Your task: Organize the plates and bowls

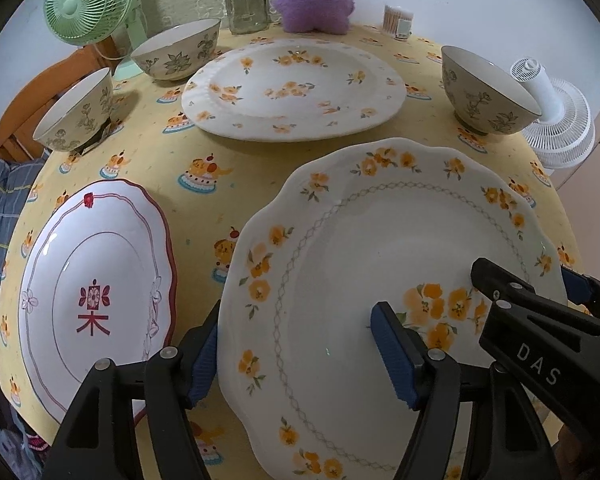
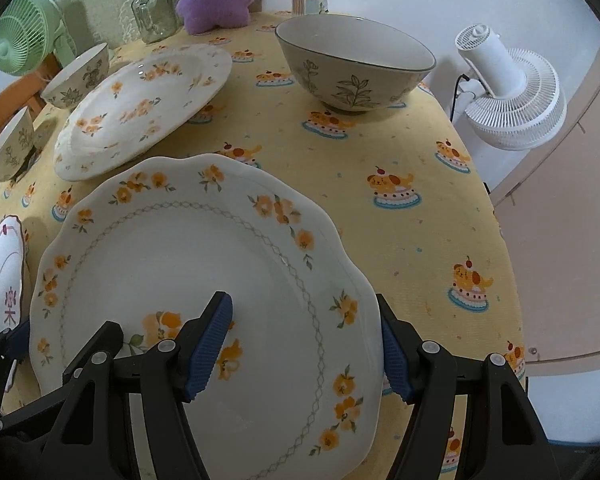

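Both grippers straddle opposite rims of the scalloped flower plate (image 1: 380,272) at the tablecloth's near edge: left gripper (image 1: 300,354) and right gripper (image 2: 306,350) spread, pads beside the rim, grip uncertain. Likely step: picking it up; next, closing and lifting toward the far flowered plate (image 1: 296,88).

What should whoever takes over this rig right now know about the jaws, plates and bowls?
Left gripper: jaws open, straddling the scalloped plate at its left rim.
Right gripper: jaws open, straddling its right rim. No clamp visible, and I cannot tell whether the plate is lifted.
Elsewhere on the table: flowered plate at the back, red-rimmed plate on the left, three bowls, all apart.
Done: nothing stacked.
Left: probably stack the plates and nest the bowls.
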`<move>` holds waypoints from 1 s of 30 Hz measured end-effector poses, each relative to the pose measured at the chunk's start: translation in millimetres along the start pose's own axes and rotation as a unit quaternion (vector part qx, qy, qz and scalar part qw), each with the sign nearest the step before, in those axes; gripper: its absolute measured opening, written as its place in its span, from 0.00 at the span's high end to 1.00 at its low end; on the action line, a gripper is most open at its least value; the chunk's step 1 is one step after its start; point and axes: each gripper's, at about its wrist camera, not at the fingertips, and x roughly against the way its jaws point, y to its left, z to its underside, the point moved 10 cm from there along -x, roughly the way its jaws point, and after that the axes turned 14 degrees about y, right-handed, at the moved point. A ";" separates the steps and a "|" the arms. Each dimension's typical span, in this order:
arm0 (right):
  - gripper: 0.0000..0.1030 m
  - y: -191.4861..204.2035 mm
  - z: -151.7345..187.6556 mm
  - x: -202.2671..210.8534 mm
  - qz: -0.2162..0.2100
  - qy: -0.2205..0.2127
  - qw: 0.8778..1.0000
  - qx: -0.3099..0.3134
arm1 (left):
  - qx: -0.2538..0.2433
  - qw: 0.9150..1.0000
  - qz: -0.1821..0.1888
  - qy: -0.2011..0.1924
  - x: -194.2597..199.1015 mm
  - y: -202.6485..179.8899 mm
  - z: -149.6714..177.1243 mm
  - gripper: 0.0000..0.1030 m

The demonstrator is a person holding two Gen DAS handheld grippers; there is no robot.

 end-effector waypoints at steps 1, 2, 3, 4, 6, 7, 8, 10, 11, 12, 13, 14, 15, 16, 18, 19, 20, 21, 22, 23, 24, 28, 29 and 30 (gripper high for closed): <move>0.30 0.1 0.6 -0.1 -0.001 0.002 1.000 0.000 | -0.001 1.000 0.000 0.002 -0.4 -0.8 0.5 0.24; 0.30 0.0 1.0 0.0 -0.002 0.001 1.000 0.001 | -0.003 1.000 0.002 0.003 -0.5 -2.5 1.4 0.20; 0.30 -0.1 1.5 0.2 -0.004 0.001 1.000 0.001 | -0.004 1.000 0.006 0.005 -1.0 -4.1 1.7 0.17; 0.30 0.0 2.3 0.5 -0.009 0.001 1.000 0.001 | -0.005 1.000 0.008 0.007 -1.3 -5.4 2.2 0.16; 0.30 0.4 3.1 0.6 -0.015 0.002 1.000 0.001 | -0.005 1.000 0.010 0.009 -0.7 -5.8 3.9 0.16; 0.29 0.2 3.9 0.9 -0.018 0.004 1.000 0.001 | -0.005 1.000 0.012 0.010 0.1 -5.5 4.4 0.16; 0.29 0.2 4.6 1.9 -0.019 0.004 1.000 0.000 | -0.006 1.000 0.013 0.008 2.0 -5.1 4.7 0.16; 0.21 2.0 5.4 9.7 -0.021 -0.011 1.000 0.002 | -0.013 1.000 0.009 -0.010 12.6 -5.6 3.5 0.13; 0.19 3.2 5.3 13.8 -0.025 -0.018 1.000 0.004 | -0.018 1.000 0.008 -0.018 18.1 -7.5 2.6 0.10; 0.15 4.8 4.9 18.4 -0.028 -0.025 0.999 0.005 | -0.026 0.999 0.010 -0.026 24.3 -9.9 2.3 0.09; 0.13 5.7 4.3 22.7 -0.029 -0.032 0.999 0.006 | -0.030 0.999 0.012 -0.030 27.9 -11.1 1.6 0.09; 0.13 6.6 3.9 27.9 -0.028 -0.039 0.999 0.006 | -0.034 0.999 0.013 -0.032 31.2 -11.6 1.3 0.09; 0.13 7.9 3.9 32.2 -0.028 -0.044 0.999 0.007 | -0.037 0.999 0.014 -0.036 36.0 -10.9 0.9 0.08; 0.13 8.9 4.1 36.2 -0.028 -0.048 0.998 0.006 | -0.039 0.998 0.014 -0.040 39.4 -9.7 0.9 0.08; 0.13 10.7 4.0 46.4 -0.029 -0.058 0.998 0.005 | -0.042 0.998 0.015 -0.051 49.3 -6.7 0.3 0.07; 0.13 12.2 3.9 52.6 -0.029 -0.064 0.998 0.004 | -0.045 0.997 0.015 -0.058 55.0 -4.4 -0.1 0.07; 0.13 14.2 3.8 58.8 -0.029 -0.071 0.997 0.002 | -0.047 0.997 0.016 -0.062 59.1 -2.6 -0.5 0.07; 0.13 14.4 3.7 63.8 -0.028 -0.077 0.997 0.002 | -0.049 0.996 0.016 -0.068 63.6 -0.4 -0.8 0.06; 0.13 16.6 4.3 69.3 -0.028 -0.083 0.996 0.001 | -0.050 0.996 0.016 -0.073 68.4 2.8 -1.6 0.06; 0.13 19.4 5.3 75.6 -0.027 -0.089 0.996 -0.002 | -0.052 0.995 0.016 -0.078 71.9 5.7 -2.7 0.06; 0.13 21.4 5.6 80.2 -0.025 -0.094 0.995 -0.005 | -0.054 0.995 0.016 -0.085 77.5 9.2 -2.6 0.06; 0.13 30.9 9.6 99.5 -0.021 -0.112 0.993 -0.017 | -0.060 0.993 0.014 -0.105 92.6 24.2 -5.1 0.06; 0.13 34.8 10.8 105.7 -0.018 -0.118 0.993 -0.019 | -0.061 0.992 0.014 -0.108 95.5 27.6 -5.4 0.06; 0.13 37.6 11.5 109.8 -0.015 -0.122 0.992 -0.021 | -0.062 0.992 0.016 -0.112 98.9 31.5 -6.0 0.06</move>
